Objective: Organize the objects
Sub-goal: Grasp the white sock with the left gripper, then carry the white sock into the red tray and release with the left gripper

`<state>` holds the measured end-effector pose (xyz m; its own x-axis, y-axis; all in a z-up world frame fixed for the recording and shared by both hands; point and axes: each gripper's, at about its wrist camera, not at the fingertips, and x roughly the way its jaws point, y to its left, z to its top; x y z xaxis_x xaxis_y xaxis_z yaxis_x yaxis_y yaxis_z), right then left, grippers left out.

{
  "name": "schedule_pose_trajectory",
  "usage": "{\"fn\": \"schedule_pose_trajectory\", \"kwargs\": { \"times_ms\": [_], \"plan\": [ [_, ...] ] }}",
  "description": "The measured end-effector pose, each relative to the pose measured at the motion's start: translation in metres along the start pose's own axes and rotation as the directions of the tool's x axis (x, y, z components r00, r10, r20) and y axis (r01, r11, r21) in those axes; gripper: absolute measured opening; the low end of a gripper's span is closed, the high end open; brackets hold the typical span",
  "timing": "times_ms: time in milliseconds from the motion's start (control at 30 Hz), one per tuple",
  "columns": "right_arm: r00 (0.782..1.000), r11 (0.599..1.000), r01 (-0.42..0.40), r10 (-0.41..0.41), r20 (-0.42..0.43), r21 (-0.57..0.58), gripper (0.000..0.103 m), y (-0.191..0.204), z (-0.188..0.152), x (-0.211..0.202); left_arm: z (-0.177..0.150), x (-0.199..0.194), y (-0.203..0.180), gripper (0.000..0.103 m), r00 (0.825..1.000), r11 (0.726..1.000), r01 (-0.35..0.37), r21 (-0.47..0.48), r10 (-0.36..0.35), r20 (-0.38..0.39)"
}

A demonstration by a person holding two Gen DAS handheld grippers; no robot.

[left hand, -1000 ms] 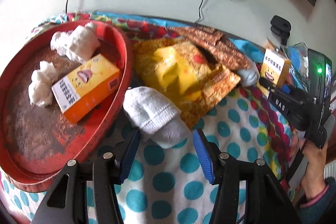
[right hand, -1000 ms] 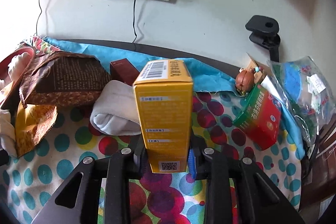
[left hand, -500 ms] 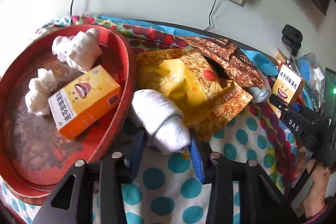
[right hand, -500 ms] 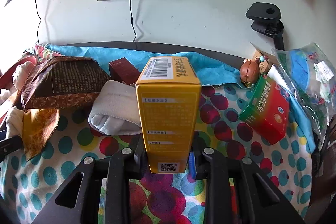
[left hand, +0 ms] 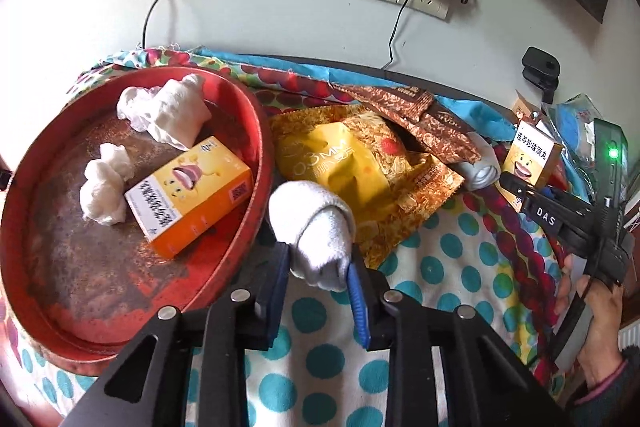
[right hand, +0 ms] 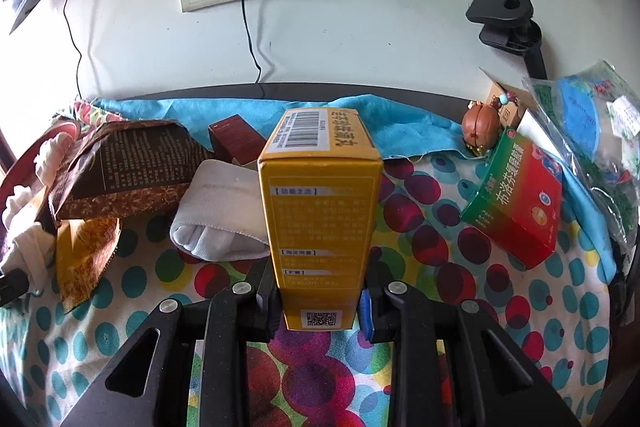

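Beside the round red metal tray (left hand: 256,131) on the spotted cloth, the left gripper (left hand: 320,281) has just been closing and now pinches a rolled white sock (left hand: 316,227), soft and bunched, likely bound for the tray. The right gripper (right hand: 320,301) grips an upright yellow cardboard box (right hand: 320,195) tight above the cloth.

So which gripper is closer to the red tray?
Left. The left gripper, with a white sock in it, is right beside the red tray. The right gripper, holding a yellow box, is farther off, across the snack bags.
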<state>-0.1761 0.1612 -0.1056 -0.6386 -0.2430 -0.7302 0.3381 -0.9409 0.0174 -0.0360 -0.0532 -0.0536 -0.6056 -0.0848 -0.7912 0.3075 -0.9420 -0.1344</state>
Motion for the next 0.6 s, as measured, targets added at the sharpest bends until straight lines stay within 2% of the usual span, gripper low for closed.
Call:
{"fn": "schedule_pose_trajectory", "kwargs": {
  "times_ms": [100,167,333,600],
  "plan": [
    [1.0,1.0,0.006,-0.006,0.003,0.004,0.027,-0.001,-0.001,0.0,0.0,-0.011,0.004,0.026,1.0,1.0,-0.003,0.007,0.003,0.018],
    [1.0,1.0,0.01,-0.01,0.0,0.003,0.027,-0.001,-0.002,0.0,0.001,-0.017,0.006,0.019,1.0,1.0,0.003,0.01,-0.003,0.026],
    [0.999,0.999,0.034,-0.034,-0.004,0.008,0.027,-0.002,-0.003,-0.001,0.001,-0.023,0.013,0.019,0.999,0.999,0.032,-0.005,-0.032,0.014],
    [0.999,0.999,0.041,-0.041,-0.014,0.003,0.027,-0.001,-0.001,0.002,-0.003,-0.033,0.012,0.019,0.999,0.999,0.044,0.028,-0.045,0.025]
  ]
}}
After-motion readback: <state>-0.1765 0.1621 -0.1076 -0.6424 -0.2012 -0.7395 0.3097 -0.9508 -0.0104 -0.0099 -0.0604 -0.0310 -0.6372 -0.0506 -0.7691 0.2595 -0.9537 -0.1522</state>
